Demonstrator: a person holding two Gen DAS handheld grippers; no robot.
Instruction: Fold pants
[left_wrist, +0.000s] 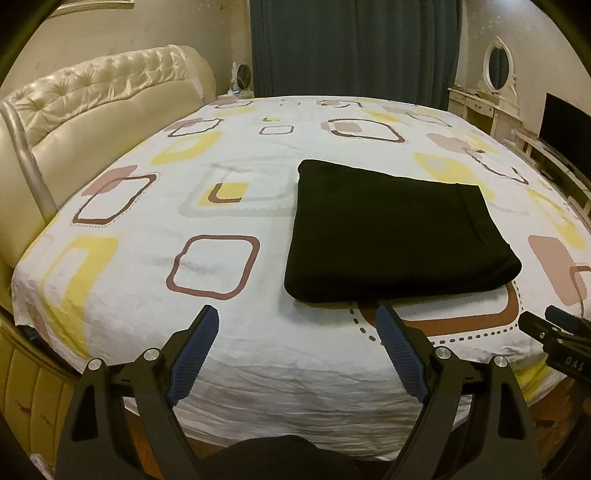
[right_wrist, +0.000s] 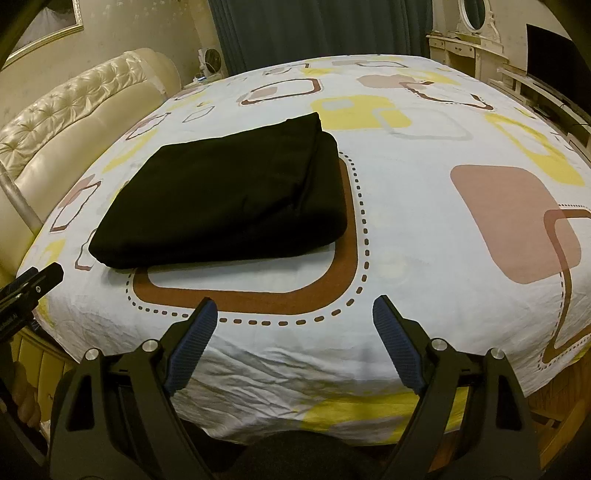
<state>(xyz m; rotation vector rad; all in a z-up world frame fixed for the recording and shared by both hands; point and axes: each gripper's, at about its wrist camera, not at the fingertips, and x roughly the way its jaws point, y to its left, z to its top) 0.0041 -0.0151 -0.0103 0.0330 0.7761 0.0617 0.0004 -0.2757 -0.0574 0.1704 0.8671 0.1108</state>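
The black pants (left_wrist: 391, 236) lie folded into a flat, thick rectangle on the patterned bedsheet (left_wrist: 207, 206). In the right wrist view the same folded pants (right_wrist: 229, 195) rest left of centre. My left gripper (left_wrist: 297, 314) hovers open over the near edge of the bed, just short of the pants' near edge, with nothing between its blue pads (left_wrist: 194, 350). Further right, my right gripper (right_wrist: 293, 304) stands open too, above a brown dotted square print, holding nothing. Each gripper's tip shows at the edge of the other's view.
A cream tufted headboard (left_wrist: 92, 107) runs along the bed's left side. Dark curtains (left_wrist: 354, 44) hang behind the bed. A white dresser with an oval mirror (left_wrist: 496, 70) and a dark screen (left_wrist: 565, 129) stand at the right. The sheet spreads wide around the pants.
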